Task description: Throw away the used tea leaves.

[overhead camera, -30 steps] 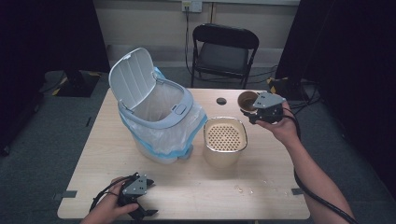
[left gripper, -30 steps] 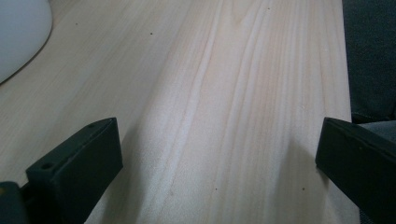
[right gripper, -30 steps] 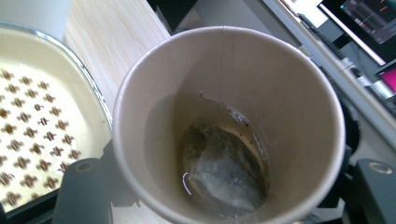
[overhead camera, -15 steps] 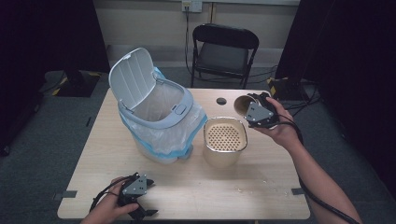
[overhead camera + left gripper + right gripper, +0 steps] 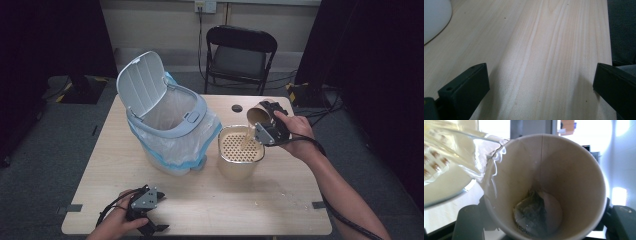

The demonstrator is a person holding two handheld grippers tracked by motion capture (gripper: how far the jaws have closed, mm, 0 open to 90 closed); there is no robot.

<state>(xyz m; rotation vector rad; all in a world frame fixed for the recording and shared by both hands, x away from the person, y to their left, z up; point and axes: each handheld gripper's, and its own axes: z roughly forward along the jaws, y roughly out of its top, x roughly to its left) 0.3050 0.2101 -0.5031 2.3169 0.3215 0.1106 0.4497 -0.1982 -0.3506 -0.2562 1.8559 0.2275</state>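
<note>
Your right gripper [image 5: 261, 121] has its jaws closed on a brown paper cup [image 5: 258, 117], one jaw on each side of the cup's wall. In the right gripper view the cup [image 5: 564, 182] sits squarely between the jaws, its mouth facing the camera, and a wet tea bag [image 5: 532, 213] lies against its bottom. No brand, label or writing can be read on the cup, the tea bag or either container.

You hold the cup tipped over on its side, mouth toward 9 o'clock on the table, and a stream of pale liquid [image 5: 247, 136] runs from its lip down into the beige strainer pot [image 5: 241, 158] just below. The liquid lands on the pot's perforated insert at about its 2 o'clock edge.

At 9 o'clock from the pot, just beside it, stands a white bin [image 5: 167, 131] with a clear bag liner and its lid [image 5: 141, 84] swung up.

Your left gripper [image 5: 146, 212] rests at the table's [image 5: 210, 205] near edge, about 7 o'clock from the bin and well apart from the cup. Its jaws stand wide open on bare wood, holding nothing. A black folding chair [image 5: 239, 52] stands beyond the table at 12 o'clock.
</note>
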